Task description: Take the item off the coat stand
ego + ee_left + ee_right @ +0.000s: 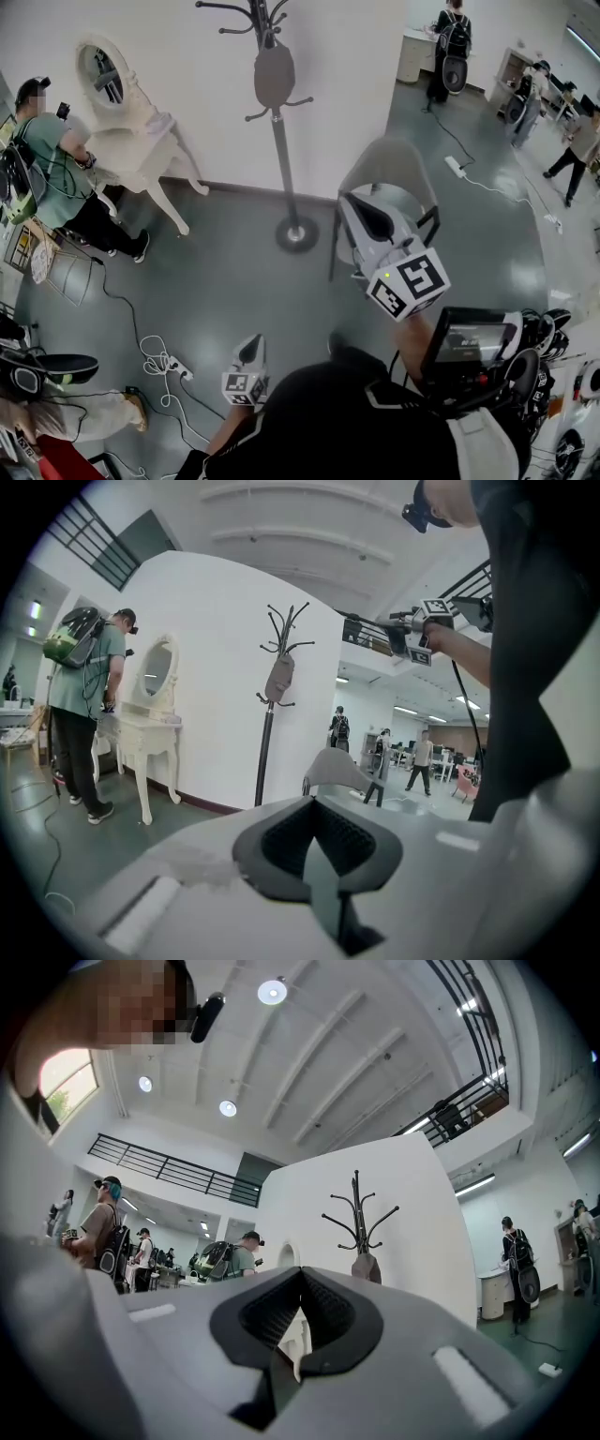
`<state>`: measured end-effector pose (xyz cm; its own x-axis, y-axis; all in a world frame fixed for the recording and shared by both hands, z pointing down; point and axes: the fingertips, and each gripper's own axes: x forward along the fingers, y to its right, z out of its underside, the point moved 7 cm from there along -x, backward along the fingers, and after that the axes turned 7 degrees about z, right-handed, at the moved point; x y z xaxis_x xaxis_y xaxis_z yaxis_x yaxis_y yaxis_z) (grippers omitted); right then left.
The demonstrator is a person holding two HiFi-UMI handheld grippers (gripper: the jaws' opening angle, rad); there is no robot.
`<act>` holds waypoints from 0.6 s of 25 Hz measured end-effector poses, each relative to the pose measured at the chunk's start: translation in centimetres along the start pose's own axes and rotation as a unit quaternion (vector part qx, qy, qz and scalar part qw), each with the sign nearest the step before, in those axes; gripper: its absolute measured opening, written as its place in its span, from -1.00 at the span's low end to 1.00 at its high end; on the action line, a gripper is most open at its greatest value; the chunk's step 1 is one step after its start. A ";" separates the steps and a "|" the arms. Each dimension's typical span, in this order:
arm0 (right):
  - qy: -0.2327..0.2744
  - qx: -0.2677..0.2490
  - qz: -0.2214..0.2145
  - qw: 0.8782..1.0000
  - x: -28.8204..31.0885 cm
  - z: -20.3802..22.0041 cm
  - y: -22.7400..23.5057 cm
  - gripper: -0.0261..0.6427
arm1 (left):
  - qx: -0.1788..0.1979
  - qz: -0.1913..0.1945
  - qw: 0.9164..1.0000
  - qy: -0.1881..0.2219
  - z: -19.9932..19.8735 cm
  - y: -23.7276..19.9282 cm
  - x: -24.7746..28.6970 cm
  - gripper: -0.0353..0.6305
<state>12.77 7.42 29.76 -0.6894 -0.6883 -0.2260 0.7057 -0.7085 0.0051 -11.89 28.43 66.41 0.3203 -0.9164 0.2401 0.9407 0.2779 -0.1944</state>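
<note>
1. Well, both grippers are clenched on nothing: the left gripper [249,345] is low by the person's body and the right gripper [356,204] is raised. Both are well short of the coat stand [281,150].
2. The item [274,77], a grey pouch-like thing, hangs against the pole under the top hooks.
3. I'd walk in past the chair [389,169], then spread one gripper's jaws before reaching.
4. Pinch the item's body and lift it up and off. Tugging sideways could tip the stand.
</note>
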 end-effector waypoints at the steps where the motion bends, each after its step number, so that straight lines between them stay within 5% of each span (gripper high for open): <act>1: -0.001 -0.002 -0.005 1.000 0.5 0.2 0.5 -0.89 | -0.007 -0.003 1.000 0.001 -0.3 0.0 0.6 -0.76; 10: -0.002 0.016 -0.025 1.000 4.7 0.9 5.5 -0.89 | 0.020 -0.028 0.999 -0.012 -2.0 -1.1 5.7 -0.76; 15: 0.001 0.018 -0.023 1.000 6.5 1.5 8.9 -0.89 | -0.012 -0.057 0.998 0.002 -5.7 -0.4 8.3 -0.76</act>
<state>14.35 -3.60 29.79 -0.7206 -0.6543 -0.2294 0.6667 -0.7447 0.0300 -10.22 19.09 63.07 0.2118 -0.9426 0.2580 0.9679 0.1658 -0.1886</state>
